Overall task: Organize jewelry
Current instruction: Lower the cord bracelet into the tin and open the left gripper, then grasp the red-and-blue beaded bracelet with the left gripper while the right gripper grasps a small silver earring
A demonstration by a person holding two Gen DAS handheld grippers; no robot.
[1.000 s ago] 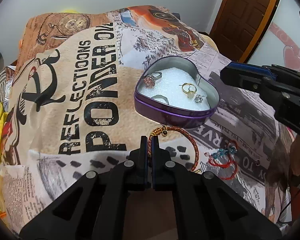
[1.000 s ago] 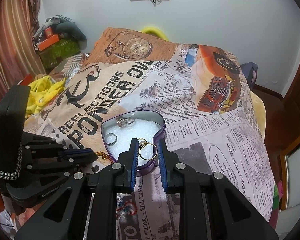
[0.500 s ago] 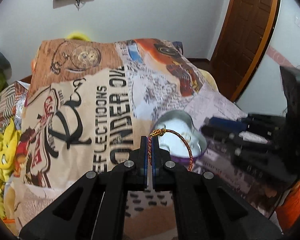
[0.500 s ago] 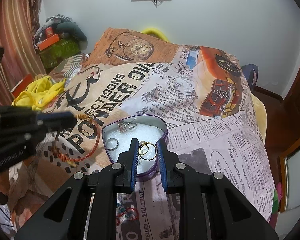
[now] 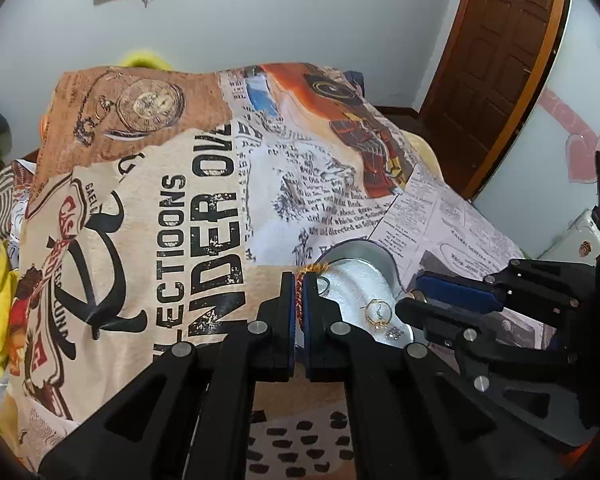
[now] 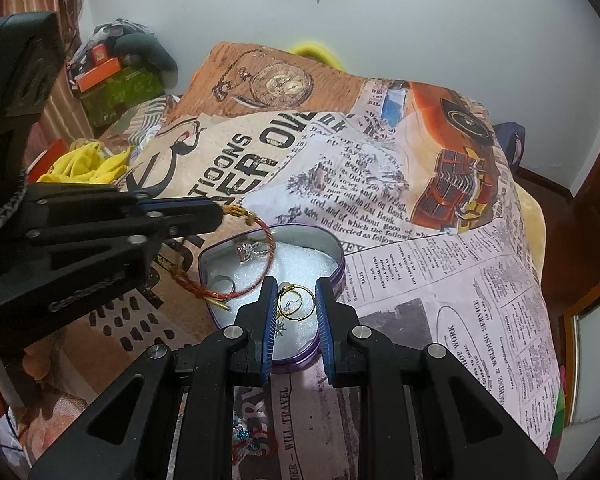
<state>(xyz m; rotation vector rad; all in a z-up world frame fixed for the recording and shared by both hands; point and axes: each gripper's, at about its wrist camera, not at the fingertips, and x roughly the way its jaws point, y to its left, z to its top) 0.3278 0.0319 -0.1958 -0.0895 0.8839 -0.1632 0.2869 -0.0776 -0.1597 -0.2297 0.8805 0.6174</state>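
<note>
A purple heart-shaped tin (image 6: 340, 258) (image 5: 384, 254) with a white foam floor sits on the printed cloth. In it lie a silver stone ring (image 6: 247, 250), a plain band (image 6: 224, 283), a gold ring (image 6: 296, 300) (image 5: 378, 312) and a small star earring (image 6: 281, 329). My left gripper (image 5: 299, 276) (image 6: 220, 213) is shut on a red-gold braided bracelet (image 6: 269, 248) (image 5: 299, 296), which hangs over the tin's left lobe. My right gripper (image 6: 296, 284) (image 5: 408, 296) hovers at the tin's near edge, jaws a little apart. The gold ring lies just beyond its tips, not gripped.
A red and blue bracelet (image 6: 256, 440) lies on the cloth (image 6: 440, 280) under my right gripper. Yellow clothes (image 6: 84, 166) and boxes (image 6: 112, 80) crowd the far left. A brown door (image 5: 496, 60) stands to the right. The cloth drops off at its right edge.
My left gripper lifted the braided bracelet off the cloth and carried it up and across until it hangs over the tin. The right gripper has stayed by the gold ring.
</note>
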